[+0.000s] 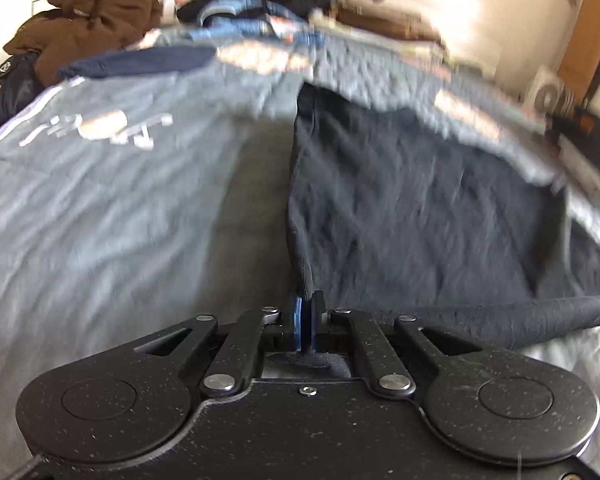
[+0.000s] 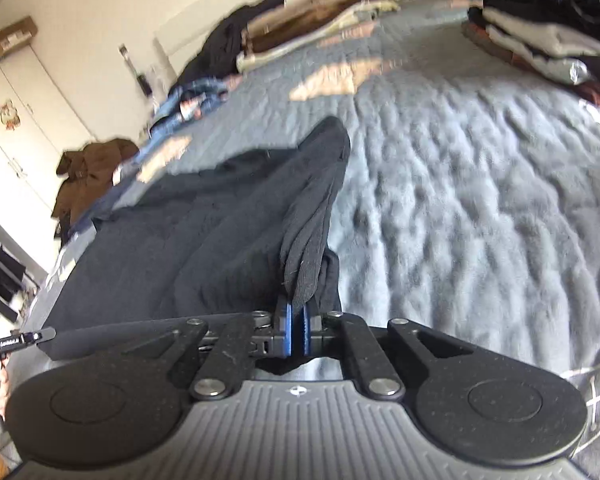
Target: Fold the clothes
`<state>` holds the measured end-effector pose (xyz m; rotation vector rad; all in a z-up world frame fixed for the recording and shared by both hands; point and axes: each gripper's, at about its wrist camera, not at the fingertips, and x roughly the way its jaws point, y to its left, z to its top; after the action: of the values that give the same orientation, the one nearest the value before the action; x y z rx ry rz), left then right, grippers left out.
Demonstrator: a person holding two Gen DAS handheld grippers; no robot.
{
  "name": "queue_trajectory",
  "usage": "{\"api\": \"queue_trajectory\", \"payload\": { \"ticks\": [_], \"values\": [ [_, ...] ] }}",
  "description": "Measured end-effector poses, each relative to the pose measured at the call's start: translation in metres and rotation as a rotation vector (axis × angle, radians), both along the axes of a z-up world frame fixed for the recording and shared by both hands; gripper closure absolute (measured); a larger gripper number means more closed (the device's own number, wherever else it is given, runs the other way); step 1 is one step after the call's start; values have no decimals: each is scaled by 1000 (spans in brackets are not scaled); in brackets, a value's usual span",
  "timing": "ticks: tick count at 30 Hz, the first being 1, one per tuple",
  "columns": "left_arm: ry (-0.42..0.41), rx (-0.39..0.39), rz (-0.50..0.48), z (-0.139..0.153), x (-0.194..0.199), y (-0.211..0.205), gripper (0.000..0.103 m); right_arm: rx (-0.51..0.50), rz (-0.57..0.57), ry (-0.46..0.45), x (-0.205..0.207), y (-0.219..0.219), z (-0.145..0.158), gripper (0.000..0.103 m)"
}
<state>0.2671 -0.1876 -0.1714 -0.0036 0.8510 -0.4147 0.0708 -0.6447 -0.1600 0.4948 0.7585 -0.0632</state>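
Note:
A black garment lies spread over the grey quilted bed. My left gripper is shut on its near hem, the cloth running up and away from the blue pads. In the right wrist view the same black garment stretches leftward, and my right gripper is shut on a bunched ribbed edge of it. A grey T-shirt with a white print lies flat to the left of the black garment.
A brown garment and a heap of jeans and dark clothes sit at the far end. A stack of folded clothes stands at the far right of the bed. White cupboards line the left wall.

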Motion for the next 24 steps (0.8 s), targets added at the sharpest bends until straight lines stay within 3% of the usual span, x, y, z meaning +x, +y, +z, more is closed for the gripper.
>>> {"api": "queue_trajectory", "payload": {
  "ticks": [2,3,6,7,9,12,15,16,20,24],
  "values": [
    [-30,20,5,1,-2,-3,93,-39,7,68,8,6,-17,95],
    [-42,22,4,4,-3,-3,86,-41,9,82,11,8,-22,95],
    [-88,2,17,12,-5,-1,41,-67,12,88,13,12,-20,89],
    [-77,6,16,9,-4,-2,39,-65,10,77,13,12,-15,86],
    [-53,13,15,4,-3,-3,39,-60,-8,62,9,9,-12,64],
    [-19,24,12,-5,0,-6,44,-48,-37,68,8,2,-14,48],
    [-8,16,13,-9,1,-5,67,12,-52,116,12,-2,-29,45],
    [-8,11,14,-9,2,-4,70,34,-53,117,14,-2,-32,45],
    [-13,-36,48,-2,1,4,69,38,-61,96,15,1,-27,45],
    [7,-191,97,11,-3,23,53,124,-78,28,5,-4,-13,44]
  ]
}}
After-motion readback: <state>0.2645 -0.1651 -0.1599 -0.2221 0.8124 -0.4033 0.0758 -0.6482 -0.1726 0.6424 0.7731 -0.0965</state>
